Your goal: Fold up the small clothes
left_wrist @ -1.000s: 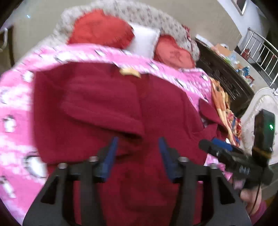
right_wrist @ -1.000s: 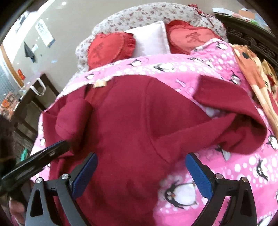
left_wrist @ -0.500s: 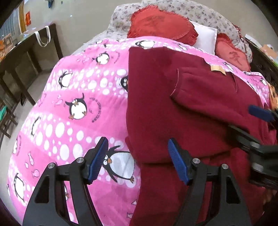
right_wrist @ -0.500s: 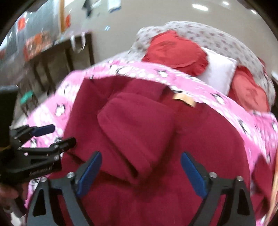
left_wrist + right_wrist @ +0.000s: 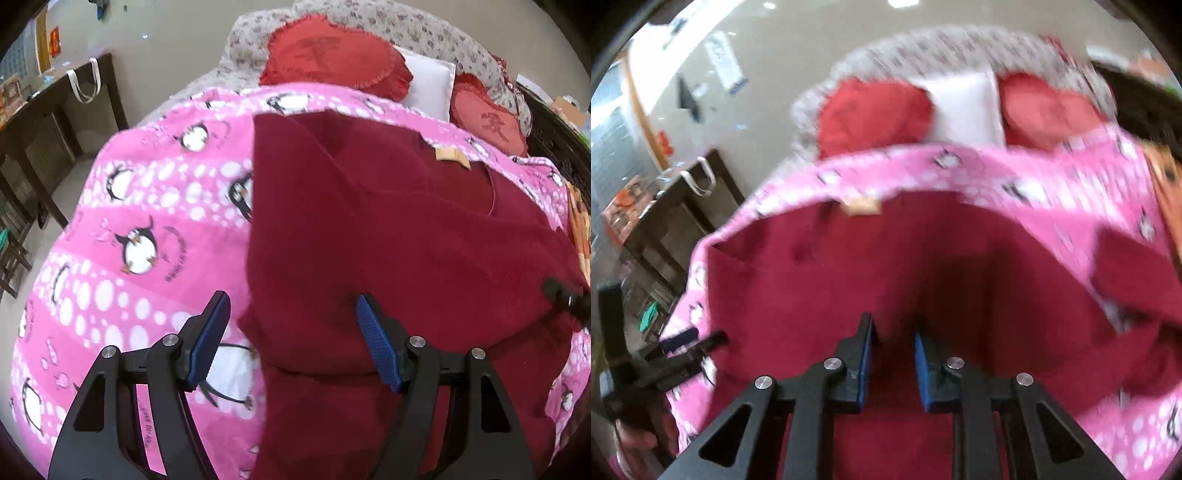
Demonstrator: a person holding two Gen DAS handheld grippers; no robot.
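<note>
A dark red sweater point(image 5: 406, 240) lies spread on a pink penguin blanket point(image 5: 147, 221), its tan neck label point(image 5: 452, 157) at the far end. My left gripper point(image 5: 291, 332) is open and straddles the sweater's left edge, one pad over the blanket and one over the cloth. My right gripper point(image 5: 892, 332) hovers low over the near middle of the sweater point(image 5: 960, 277); its jaws are closing to a narrow gap, with red cloth showing between them. One sleeve point(image 5: 1137, 277) lies out to the right. Each gripper shows at the edge of the other's view.
Two red heart cushions point(image 5: 332, 55) and a white pillow point(image 5: 428, 85) lean on the floral headboard. A dark wooden table point(image 5: 44, 122) stands left of the bed. An orange patterned cloth point(image 5: 580, 229) lies at the bed's right edge. A person's hand point(image 5: 639, 439) holds the left gripper.
The left gripper swung from over the sweater's middle to its left edge and sank. The right gripper moved over the sweater's near middle, and its jaws narrowed from wide open to a small gap.
</note>
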